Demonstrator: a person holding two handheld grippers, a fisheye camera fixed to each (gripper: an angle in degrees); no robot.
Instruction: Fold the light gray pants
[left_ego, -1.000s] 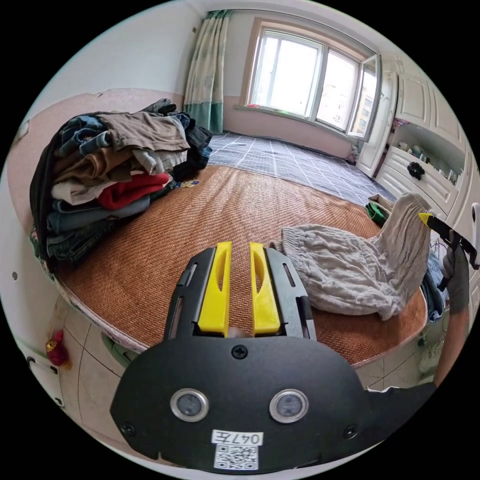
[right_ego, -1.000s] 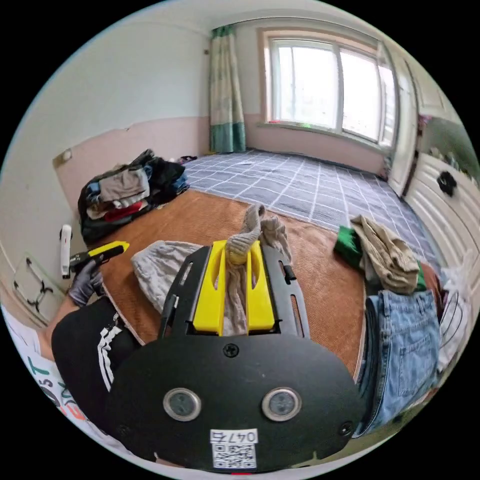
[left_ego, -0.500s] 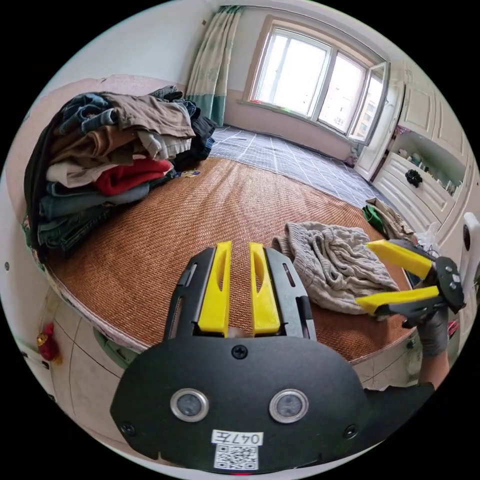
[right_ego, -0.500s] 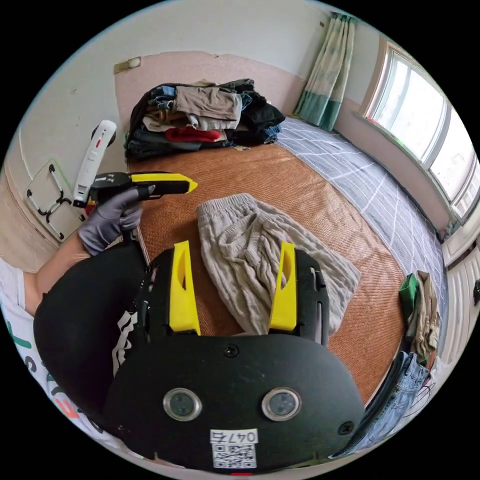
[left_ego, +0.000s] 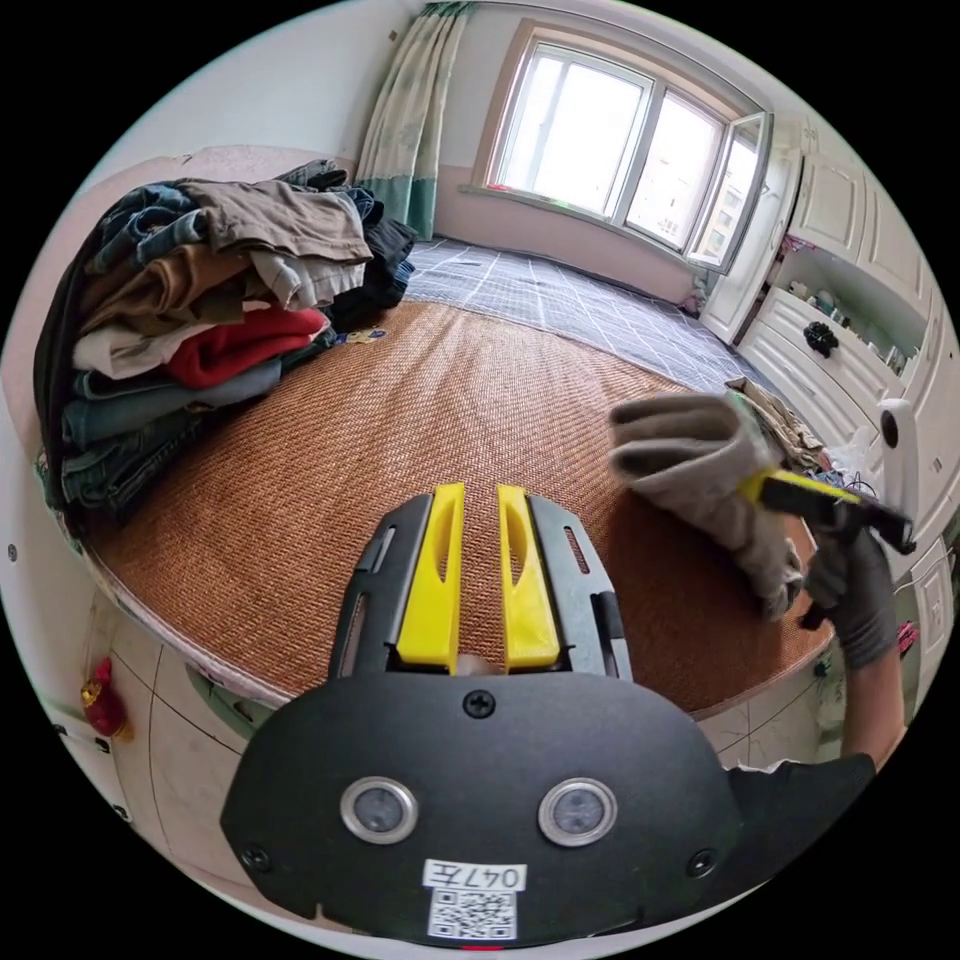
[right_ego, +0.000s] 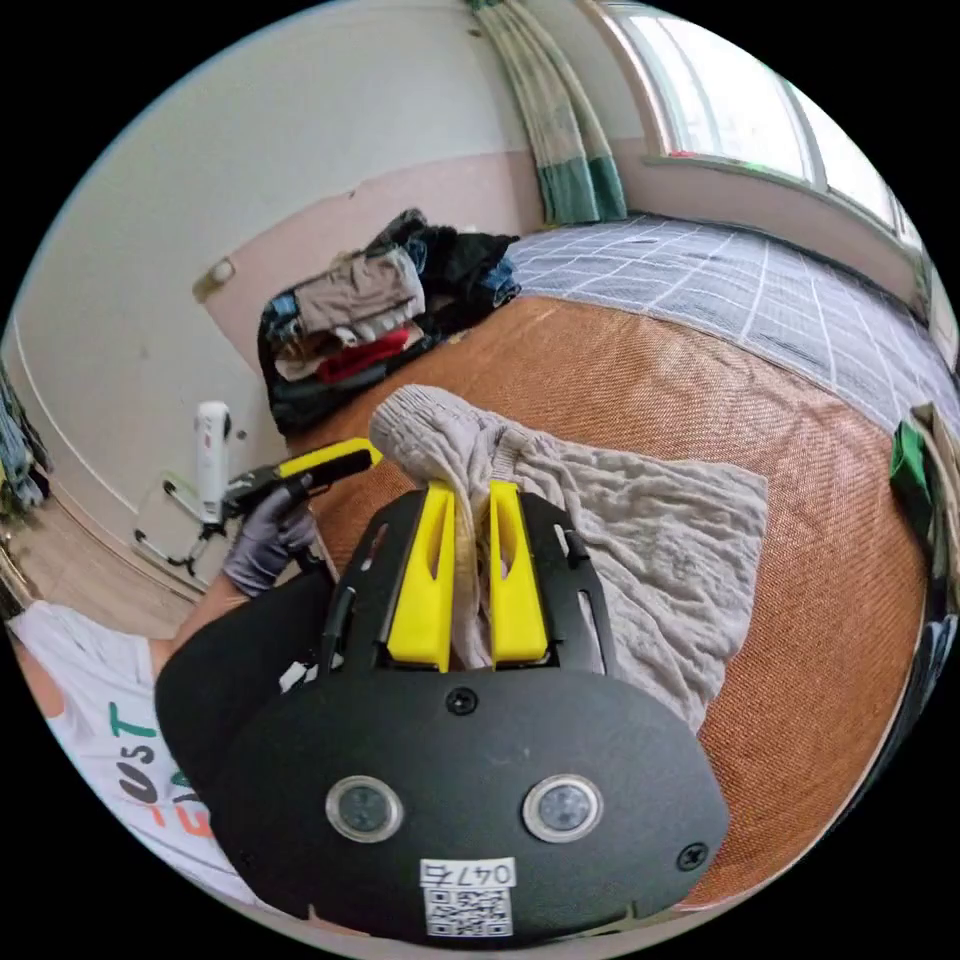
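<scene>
The light gray pants (left_ego: 690, 460) hang as a folded, blurred bundle above the right side of the woven mat (left_ego: 450, 400). My right gripper (left_ego: 790, 487) is shut on them near the elastic waistband, held by a gloved hand. In the right gripper view the fabric runs between the two yellow jaws of the right gripper (right_ego: 470, 488), and the rest of the pants (right_ego: 640, 540) drapes to the right. My left gripper (left_ego: 480, 490) is shut with nothing in it, low over the mat's near edge. It appears as the left gripper (right_ego: 330, 462) in a gloved hand beside the waistband.
A tall stack of folded clothes (left_ego: 200, 290) stands at the mat's far left corner. Green and beige garments (left_ego: 775, 415) lie at the right edge. Grey checked bedding (left_ego: 560, 300) lies beyond the mat, and white cupboards (left_ego: 850, 330) line the right wall.
One second ago the right gripper held a pant leg raised; it laid it on the pile and opened. Now it has shut on the folded pants and lifted them. The left gripper stayed shut.
</scene>
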